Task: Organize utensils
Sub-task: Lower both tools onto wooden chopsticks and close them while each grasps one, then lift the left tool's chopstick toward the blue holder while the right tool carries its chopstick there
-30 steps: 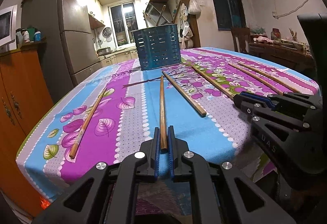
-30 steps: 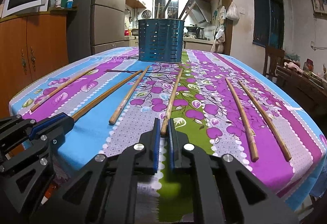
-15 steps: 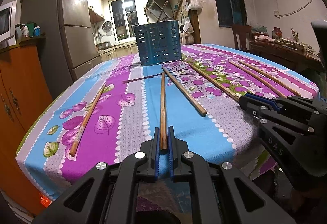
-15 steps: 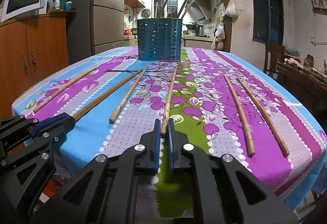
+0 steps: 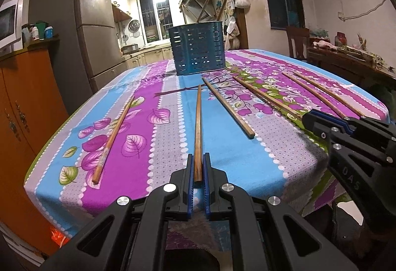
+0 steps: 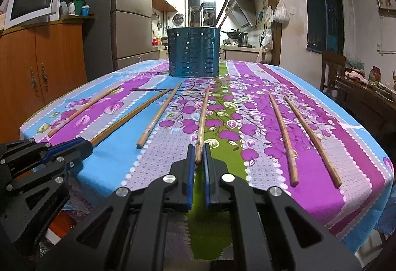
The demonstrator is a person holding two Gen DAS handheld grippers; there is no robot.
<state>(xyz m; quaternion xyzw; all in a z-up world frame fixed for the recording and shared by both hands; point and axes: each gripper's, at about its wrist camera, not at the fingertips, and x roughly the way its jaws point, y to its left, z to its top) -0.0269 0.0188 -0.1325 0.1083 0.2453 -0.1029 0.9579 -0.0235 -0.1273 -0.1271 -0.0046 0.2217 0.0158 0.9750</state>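
Left gripper (image 5: 198, 172) clamped dark wooden chopstick (image 5: 198, 127), right gripper (image 6: 198, 159) clamped paler one (image 6: 201, 120); pickup step; next, lift both into slotted blue holder (image 6: 193, 55)

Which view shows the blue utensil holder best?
The right wrist view: the blue utensil holder stands centred and square-on, slotted wall, rim and the dark handles sticking out of it all clear. The left wrist view also shows it whole but slightly off-axis, and the handles above its rim blend into the kitchen clutter behind.
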